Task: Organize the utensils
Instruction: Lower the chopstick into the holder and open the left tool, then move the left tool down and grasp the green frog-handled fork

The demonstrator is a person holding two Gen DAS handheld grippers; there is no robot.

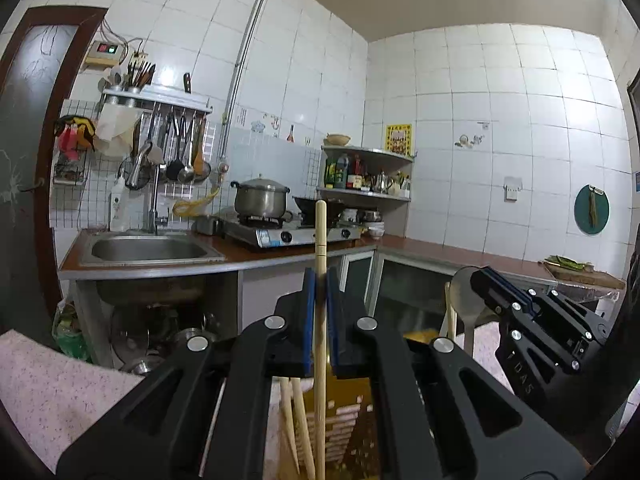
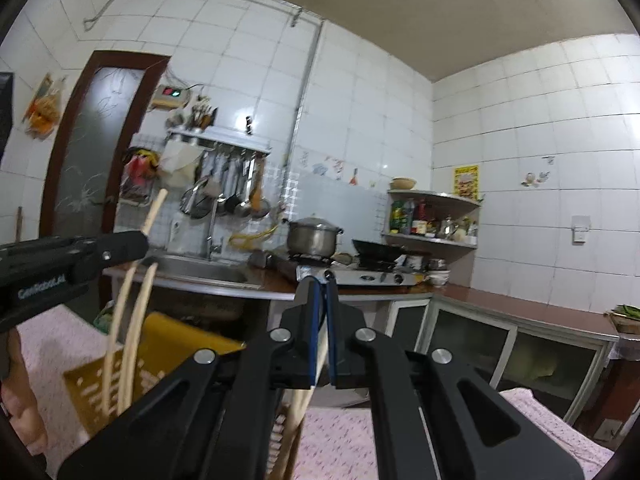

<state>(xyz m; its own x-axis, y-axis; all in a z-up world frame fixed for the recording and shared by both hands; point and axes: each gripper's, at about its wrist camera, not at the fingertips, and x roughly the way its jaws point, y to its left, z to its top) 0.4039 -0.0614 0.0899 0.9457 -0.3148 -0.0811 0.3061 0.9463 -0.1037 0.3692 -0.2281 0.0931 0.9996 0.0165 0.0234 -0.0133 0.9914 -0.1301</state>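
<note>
My left gripper (image 1: pixel 320 280) is shut on a wooden chopstick (image 1: pixel 320 236) that stands upright between its blue pads, its lower end down in a yellow slotted utensil holder (image 1: pixel 352 408). Other chopsticks (image 1: pixel 298 420) stand in the holder. My right gripper (image 2: pixel 323 286) is shut on the handle of a white spoon (image 2: pixel 318 364); its bowl (image 1: pixel 468 292) shows in the left wrist view. The right gripper (image 1: pixel 500 288) is to the right of the left one. The holder (image 2: pixel 160 360) and the left gripper (image 2: pixel 132 240) show at left in the right wrist view.
A pink speckled cloth (image 2: pixel 360 440) covers the table under the holder. Behind are a sink (image 1: pixel 148 248), a gas stove with a pot (image 1: pixel 262 200) and a wok, a corner shelf (image 1: pixel 368 176) of bottles, and a rack of hanging utensils (image 1: pixel 180 152).
</note>
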